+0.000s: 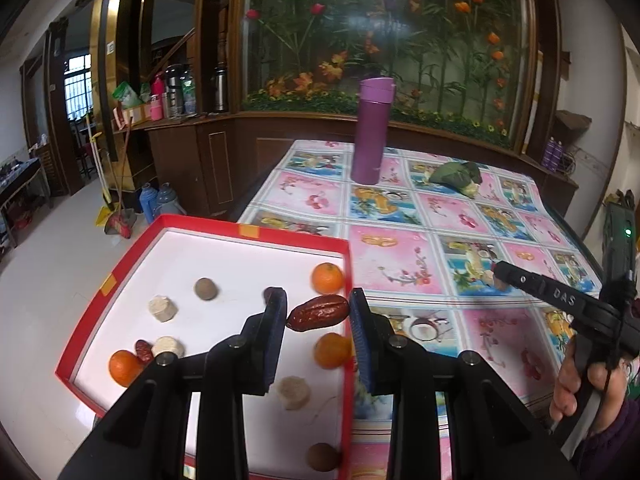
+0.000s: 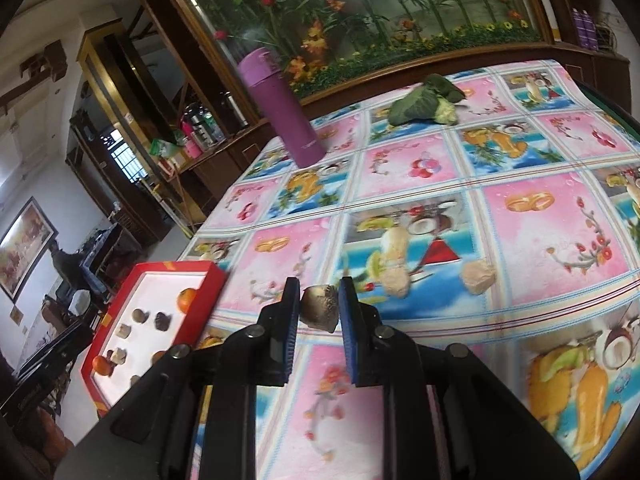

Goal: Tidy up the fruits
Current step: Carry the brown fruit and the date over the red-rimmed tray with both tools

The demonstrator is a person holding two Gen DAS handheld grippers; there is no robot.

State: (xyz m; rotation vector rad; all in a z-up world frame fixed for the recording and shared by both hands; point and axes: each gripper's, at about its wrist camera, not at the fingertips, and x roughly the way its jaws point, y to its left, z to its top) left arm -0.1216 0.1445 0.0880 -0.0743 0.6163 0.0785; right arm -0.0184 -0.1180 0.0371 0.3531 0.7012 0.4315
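With the left gripper (image 1: 318, 314) clenched end to end on the red date (image 1: 319, 313) above the red tray (image 1: 200, 225), it should lower before letting go, while the right gripper (image 2: 319, 308) keeps the brown nut (image 2: 319, 307) pinched between its pads.

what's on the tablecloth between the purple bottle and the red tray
Nothing: in the right wrist view, only bare patterned tablecloth runs from the purple bottle to the red tray.
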